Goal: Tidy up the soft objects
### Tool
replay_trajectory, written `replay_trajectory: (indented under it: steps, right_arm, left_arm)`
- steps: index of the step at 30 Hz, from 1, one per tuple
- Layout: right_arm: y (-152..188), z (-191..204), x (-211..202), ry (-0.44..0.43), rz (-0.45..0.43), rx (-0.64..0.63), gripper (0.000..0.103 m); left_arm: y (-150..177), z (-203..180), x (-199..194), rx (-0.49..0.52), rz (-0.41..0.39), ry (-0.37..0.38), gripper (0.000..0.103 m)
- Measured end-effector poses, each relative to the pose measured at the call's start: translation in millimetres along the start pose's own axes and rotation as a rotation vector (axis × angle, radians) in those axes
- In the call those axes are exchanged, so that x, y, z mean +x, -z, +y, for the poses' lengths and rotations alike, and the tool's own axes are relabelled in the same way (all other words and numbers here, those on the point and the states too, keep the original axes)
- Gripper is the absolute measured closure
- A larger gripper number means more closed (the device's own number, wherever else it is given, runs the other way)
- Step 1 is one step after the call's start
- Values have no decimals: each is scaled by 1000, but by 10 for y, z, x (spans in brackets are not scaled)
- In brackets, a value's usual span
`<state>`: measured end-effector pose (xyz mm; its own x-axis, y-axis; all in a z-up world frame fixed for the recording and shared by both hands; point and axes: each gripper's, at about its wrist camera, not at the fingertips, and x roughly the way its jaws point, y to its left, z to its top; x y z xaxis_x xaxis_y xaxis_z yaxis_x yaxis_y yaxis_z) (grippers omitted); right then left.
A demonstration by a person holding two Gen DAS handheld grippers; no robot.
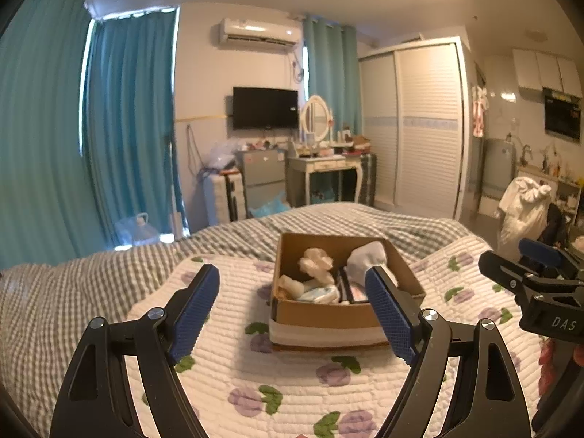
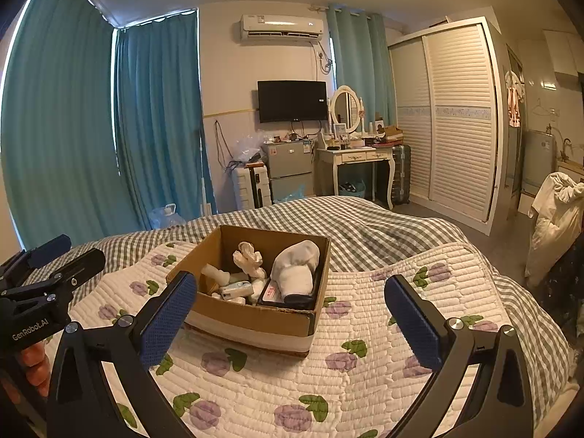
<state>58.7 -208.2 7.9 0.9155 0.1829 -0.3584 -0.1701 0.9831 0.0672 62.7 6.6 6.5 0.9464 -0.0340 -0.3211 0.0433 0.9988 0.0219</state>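
Two claws [image 1: 292, 292] [image 2: 290, 314] gape — one box [image 1: 328, 319], several soft bundles.

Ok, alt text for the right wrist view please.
The open, empty right gripper hovers above a floral quilt, facing an open cardboard box of rolled socks and small soft items. The left gripper shows at left; bedroom behind.
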Motion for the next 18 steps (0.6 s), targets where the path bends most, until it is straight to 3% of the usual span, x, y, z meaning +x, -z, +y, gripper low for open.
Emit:
replay_trajectory:
  steps: [18]
  right_arm:
    - [5,-26,4,4,8,2,0]
  left_arm:
    - [-11,12,-20,-3,-4,-1,20]
